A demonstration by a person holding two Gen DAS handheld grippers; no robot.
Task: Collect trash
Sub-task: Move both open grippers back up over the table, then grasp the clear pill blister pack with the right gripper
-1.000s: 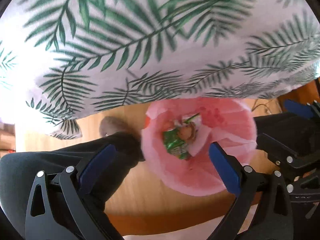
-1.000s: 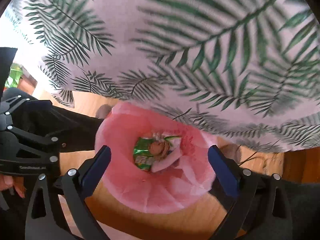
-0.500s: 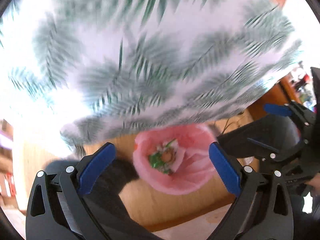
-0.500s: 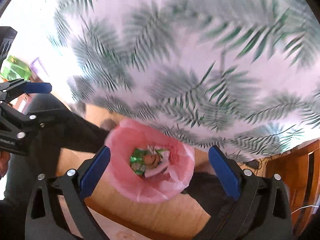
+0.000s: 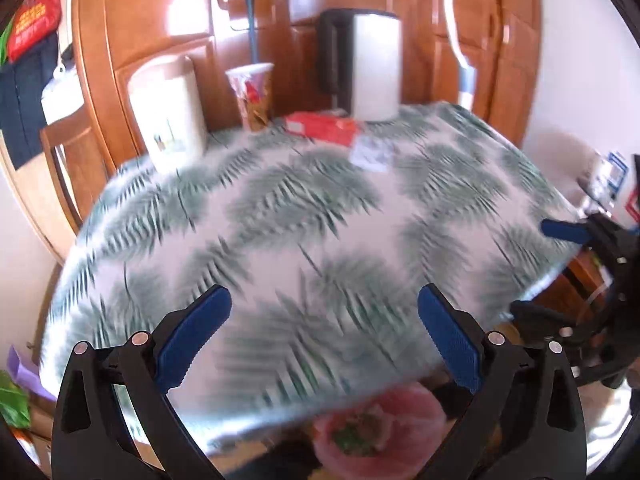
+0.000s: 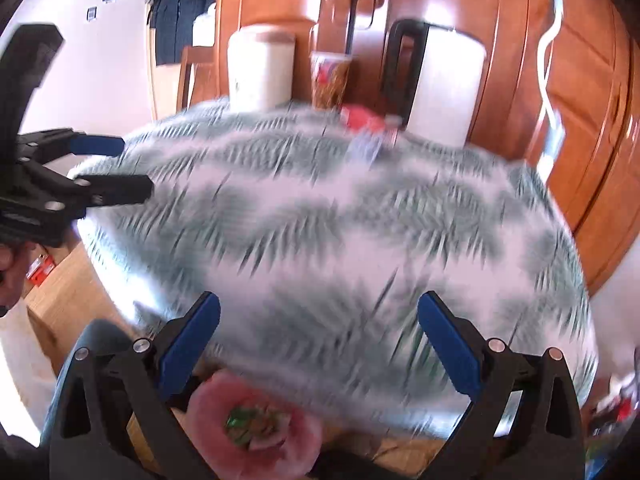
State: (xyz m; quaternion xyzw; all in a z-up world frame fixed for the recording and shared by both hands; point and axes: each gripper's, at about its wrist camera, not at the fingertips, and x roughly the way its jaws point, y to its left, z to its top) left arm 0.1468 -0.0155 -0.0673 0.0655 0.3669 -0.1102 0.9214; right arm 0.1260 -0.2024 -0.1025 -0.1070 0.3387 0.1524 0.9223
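A bin lined with a pink bag (image 5: 372, 428) (image 6: 256, 428) stands on the floor below the near table edge, with green and white wrappers inside. My left gripper (image 5: 324, 312) is open and empty above the palm-print tablecloth (image 5: 304, 216). My right gripper (image 6: 318, 312) is open and empty too, over the same cloth (image 6: 332, 216). Far back on the table lie a red packet (image 5: 322, 128) (image 6: 362, 118) and a pale wrapper (image 5: 370, 152) (image 6: 366, 146). Both views are blurred by motion.
At the table's far edge stand a white canister (image 5: 166, 108), a printed paper cup (image 5: 252, 92) and a silver kettle (image 5: 366, 64). Wooden cupboards (image 5: 160, 12) rise behind. A wooden chair (image 5: 76, 152) stands at the left. The other gripper shows at each view's side.
Both grippers have swung up from looking down into the pink bin to facing across the tabletop. The bin has dropped to the bottom of both views. Both stay open.
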